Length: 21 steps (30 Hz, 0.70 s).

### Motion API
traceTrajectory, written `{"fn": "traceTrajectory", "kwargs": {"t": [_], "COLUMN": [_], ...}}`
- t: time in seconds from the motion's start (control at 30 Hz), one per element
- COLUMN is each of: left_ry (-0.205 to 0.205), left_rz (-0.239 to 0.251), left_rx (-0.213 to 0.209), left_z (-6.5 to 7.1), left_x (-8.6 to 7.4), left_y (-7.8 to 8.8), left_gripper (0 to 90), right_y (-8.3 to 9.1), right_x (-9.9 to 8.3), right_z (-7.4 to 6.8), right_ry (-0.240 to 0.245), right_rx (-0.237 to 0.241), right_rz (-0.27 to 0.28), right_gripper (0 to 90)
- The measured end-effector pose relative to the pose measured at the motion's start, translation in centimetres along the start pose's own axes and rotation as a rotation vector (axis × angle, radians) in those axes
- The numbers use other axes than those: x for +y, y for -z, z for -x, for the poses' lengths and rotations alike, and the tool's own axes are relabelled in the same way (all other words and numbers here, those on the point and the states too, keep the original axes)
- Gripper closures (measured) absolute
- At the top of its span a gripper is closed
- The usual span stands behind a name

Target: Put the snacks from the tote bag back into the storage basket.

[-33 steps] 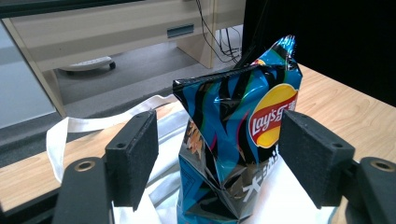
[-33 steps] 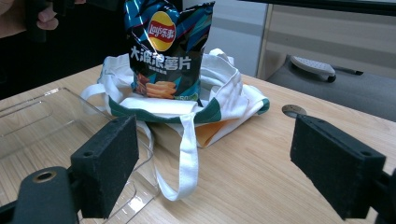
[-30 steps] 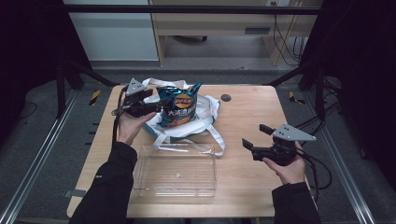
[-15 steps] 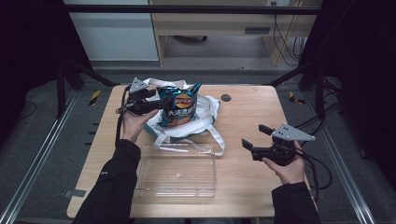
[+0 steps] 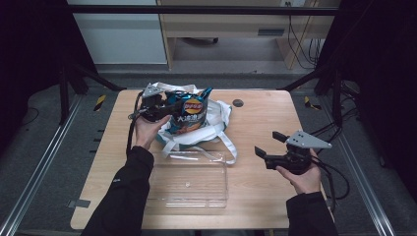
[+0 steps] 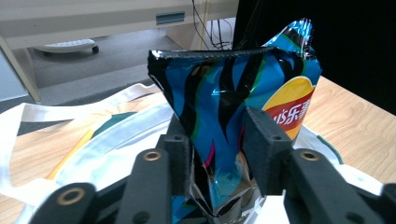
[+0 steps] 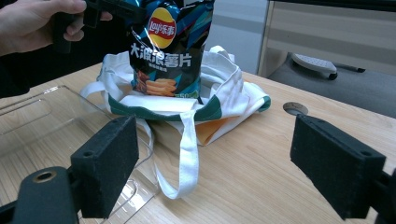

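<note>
A blue chip bag [image 5: 189, 113] stands upright in a white tote bag [image 5: 216, 115] at the back left of the table. My left gripper [image 5: 172, 105] reaches it from the left. In the left gripper view its jaws have just been closing, and both pads now press the lower part of the chip bag [image 6: 233, 93], with my left gripper [image 6: 217, 149] pinching the foil. My right gripper [image 5: 268, 143] hovers open over the right side of the table, apart from everything. The right gripper view shows my right gripper [image 7: 229, 154] with nothing between its pads, the chip bag [image 7: 168, 51] beyond.
A clear plastic tray [image 5: 192, 182] lies at the front of the table, just before the tote bag [image 7: 224, 84], whose white straps trail onto it. A round cable hole [image 5: 238, 103] sits at the table's back edge. A desk stands behind the table.
The left gripper's jaws have come together onto the chip bag. The left hand shifted only slightly. The right hand and gripper have stayed put.
</note>
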<state>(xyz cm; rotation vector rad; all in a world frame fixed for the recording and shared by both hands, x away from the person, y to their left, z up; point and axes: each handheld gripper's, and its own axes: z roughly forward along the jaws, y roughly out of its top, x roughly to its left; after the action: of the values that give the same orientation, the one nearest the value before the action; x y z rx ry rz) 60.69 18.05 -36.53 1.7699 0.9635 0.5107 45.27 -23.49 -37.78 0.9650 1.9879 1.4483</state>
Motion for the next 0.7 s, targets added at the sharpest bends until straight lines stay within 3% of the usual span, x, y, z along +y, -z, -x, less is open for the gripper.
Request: {"fn": "traceTrajectory", "kwargs": {"t": [0.33,0.7], "left_ry": [0.001,-0.016], "left_rz": [-0.005,0.005], "left_rx": [-0.017,-0.042], "left_z": [-0.14,0.18], "left_x": [-0.01,0.08], "left_y": [0.12,0.33], "left_gripper": [86.3,90.0], "right_y": [-0.15,-0.25], "right_x": [-0.08,-0.13], "right_z": [-0.06,-0.11], "right_ry": [-0.001,0.0], "right_rx": [0.002,0.004], "right_rz": [-0.009,-0.011], "right_gripper": [15.6,15.6]}}
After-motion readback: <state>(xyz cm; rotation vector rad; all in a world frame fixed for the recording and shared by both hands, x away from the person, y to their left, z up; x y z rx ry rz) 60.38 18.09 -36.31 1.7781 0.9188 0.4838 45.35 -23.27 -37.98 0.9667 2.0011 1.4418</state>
